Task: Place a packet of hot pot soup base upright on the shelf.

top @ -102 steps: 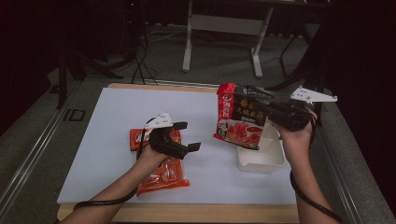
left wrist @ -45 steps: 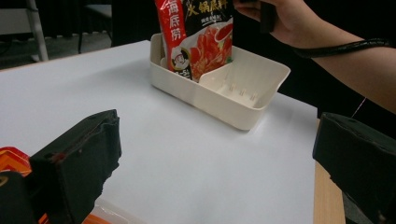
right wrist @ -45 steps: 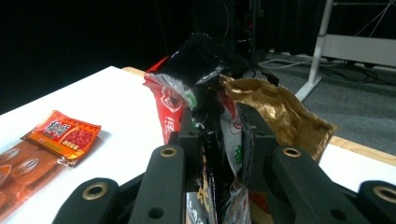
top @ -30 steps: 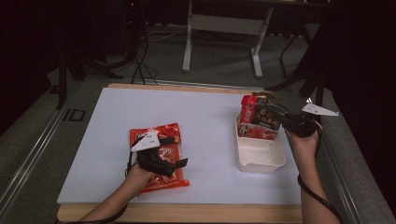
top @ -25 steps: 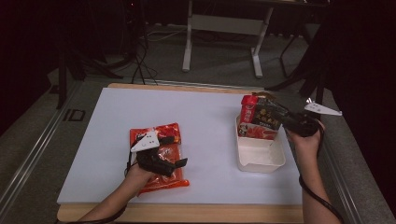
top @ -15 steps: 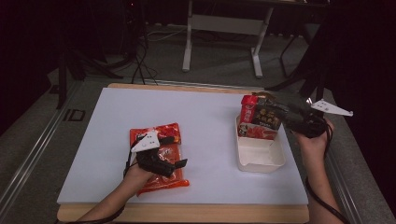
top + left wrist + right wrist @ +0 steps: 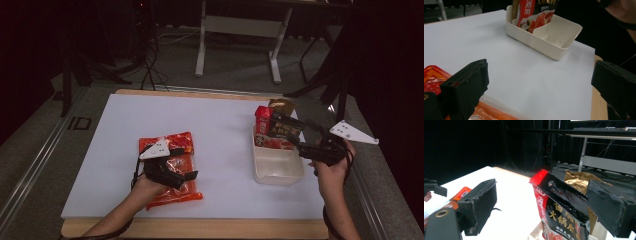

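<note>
Two pouches: red-black pouch [image 7: 274, 132] at 3 o'clock, Chinese print, standing in cream tub [image 7: 277, 169]
Right tool [image 7: 306, 145]: just opened wide, empty
Left tool [image 7: 186, 176]: spread over orange packet [image 7: 172, 175]

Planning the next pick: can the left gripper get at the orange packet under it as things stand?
Probably yes. The left gripper is open just above the orange packet, which lies flat on the white table with nothing on top of it or crowding it.

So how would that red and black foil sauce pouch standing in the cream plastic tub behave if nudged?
The red and black foil sauce pouch stands upright against the cream plastic tub wall, so it would probably tip easily. Its creased top suggests floppy film. The glossy surface may be slippery.
</note>
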{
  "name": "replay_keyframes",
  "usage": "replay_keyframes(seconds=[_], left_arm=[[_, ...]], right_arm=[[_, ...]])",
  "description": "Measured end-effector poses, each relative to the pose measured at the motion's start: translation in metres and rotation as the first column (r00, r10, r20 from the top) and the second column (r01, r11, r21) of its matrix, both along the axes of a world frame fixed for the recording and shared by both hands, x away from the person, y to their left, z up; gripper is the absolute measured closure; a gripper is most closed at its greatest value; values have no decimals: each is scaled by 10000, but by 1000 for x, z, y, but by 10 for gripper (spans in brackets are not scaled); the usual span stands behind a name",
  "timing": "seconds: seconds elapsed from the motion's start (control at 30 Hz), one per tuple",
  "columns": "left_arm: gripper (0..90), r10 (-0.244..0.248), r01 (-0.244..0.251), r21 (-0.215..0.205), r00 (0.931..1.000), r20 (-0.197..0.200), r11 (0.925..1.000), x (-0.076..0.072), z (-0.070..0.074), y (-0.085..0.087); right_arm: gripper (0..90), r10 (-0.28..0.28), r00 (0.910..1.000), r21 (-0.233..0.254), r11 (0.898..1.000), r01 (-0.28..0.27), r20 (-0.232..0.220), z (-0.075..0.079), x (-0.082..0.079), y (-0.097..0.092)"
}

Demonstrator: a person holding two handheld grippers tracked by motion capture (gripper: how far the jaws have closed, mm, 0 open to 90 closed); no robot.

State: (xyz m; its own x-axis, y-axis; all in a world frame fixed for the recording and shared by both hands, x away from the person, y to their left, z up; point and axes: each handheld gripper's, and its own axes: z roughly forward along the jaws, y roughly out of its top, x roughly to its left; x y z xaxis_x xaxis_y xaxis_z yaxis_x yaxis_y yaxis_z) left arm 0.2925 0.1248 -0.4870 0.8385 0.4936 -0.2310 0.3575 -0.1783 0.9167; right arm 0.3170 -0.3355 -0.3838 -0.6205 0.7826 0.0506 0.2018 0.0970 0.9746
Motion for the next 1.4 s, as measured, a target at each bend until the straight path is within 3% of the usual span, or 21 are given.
replay_keyframes(seconds=[0.17, 0.4, 0.6, 0.83, 1.13, 1.2, 1.4], left_arm=[[14, -125, 125, 112, 9999, -27, 9999, -1, 0, 1], [14, -201, 203, 178, 9997, -103, 9996, -2, 2, 6], [21, 29, -26, 352, 10000, -86, 9994, -2, 6, 16], [45, 316, -307, 509, 9993, -180, 9982, -2, 12, 34], [260, 972, -967, 528, 9952, -82, 9939, -3, 15, 63], [380, 1050, -1039, 596, 9944, -150, 9928, -3, 14, 68], [556, 1393, -1342, 1236, 9897, -337, 9832, 0, 5, 81]], right_arm=[[126, -473, 9985, 170, 9988, 468, 288, 4, -3, -6], [132, -295, 9984, 187, 9994, 286, 484, 9, -16, -5], [137, 450, 9974, 234, 9986, -464, 560, 9, -30, 6], [139, 1312, 9906, -112, 9913, -1309, 388, 3, -40, 23], [133, 2126, 9769, 3, 9771, -2126, -193, -8, -50, 41], [133, 2346, 9717, 159, 9721, -2342, -287, -11, -51, 43], [133, 2639, 9629, 317, 9644, -2624, -568, -20, -53, 47]])
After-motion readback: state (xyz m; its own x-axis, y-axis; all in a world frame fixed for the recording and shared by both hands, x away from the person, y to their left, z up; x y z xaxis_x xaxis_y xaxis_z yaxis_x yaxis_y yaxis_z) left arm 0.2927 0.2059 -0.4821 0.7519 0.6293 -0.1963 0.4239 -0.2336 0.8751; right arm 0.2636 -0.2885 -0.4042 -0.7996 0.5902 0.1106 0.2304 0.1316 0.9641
